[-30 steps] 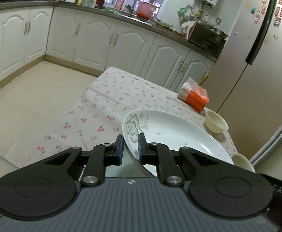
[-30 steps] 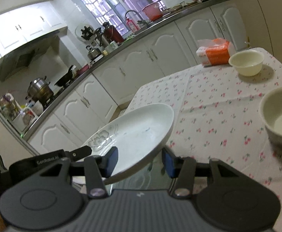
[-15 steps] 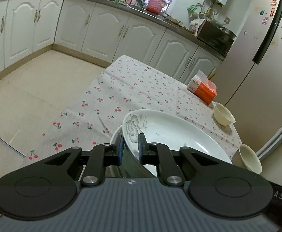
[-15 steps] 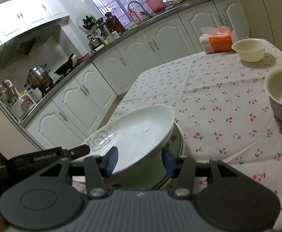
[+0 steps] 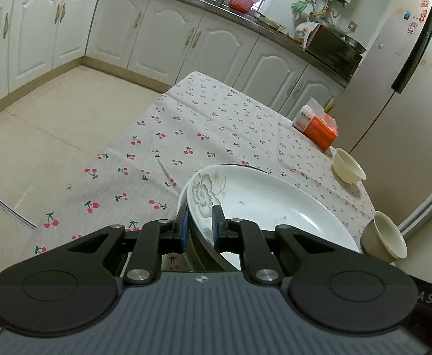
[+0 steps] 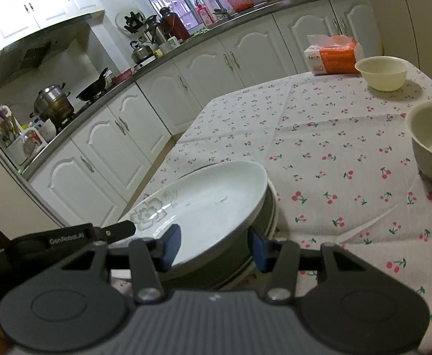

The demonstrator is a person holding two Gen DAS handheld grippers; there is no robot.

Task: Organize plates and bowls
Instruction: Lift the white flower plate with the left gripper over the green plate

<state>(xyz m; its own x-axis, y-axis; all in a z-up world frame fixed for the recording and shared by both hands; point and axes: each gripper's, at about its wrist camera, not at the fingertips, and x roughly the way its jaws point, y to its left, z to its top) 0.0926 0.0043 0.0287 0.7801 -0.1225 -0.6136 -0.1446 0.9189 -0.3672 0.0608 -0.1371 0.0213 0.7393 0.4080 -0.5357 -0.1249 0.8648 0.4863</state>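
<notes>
A white deep plate (image 5: 263,198) with a grey flower print hangs tilted just over a second plate (image 6: 272,210) that lies on the cherry-print tablecloth (image 5: 216,130). My left gripper (image 5: 199,230) is shut on the flower plate's near rim, beside the flower. In the right wrist view the same plate (image 6: 210,201) runs between the pads of my right gripper (image 6: 214,247), one pad on its inner face and one under it. The left gripper (image 6: 97,233) shows there at the plate's left rim. I cannot tell whether the two plates touch.
A cream bowl (image 5: 349,168) stands near the table's far right edge, beside an orange tissue pack (image 5: 316,127). A second bowl (image 5: 384,236) sits at the right edge, closer to me. A fridge (image 5: 408,88) rises behind the table, and white cabinets line the walls.
Both grippers have sunk toward the table with the flower plate between them. A second plate has come into view right beneath it. Both grips look the same.
</notes>
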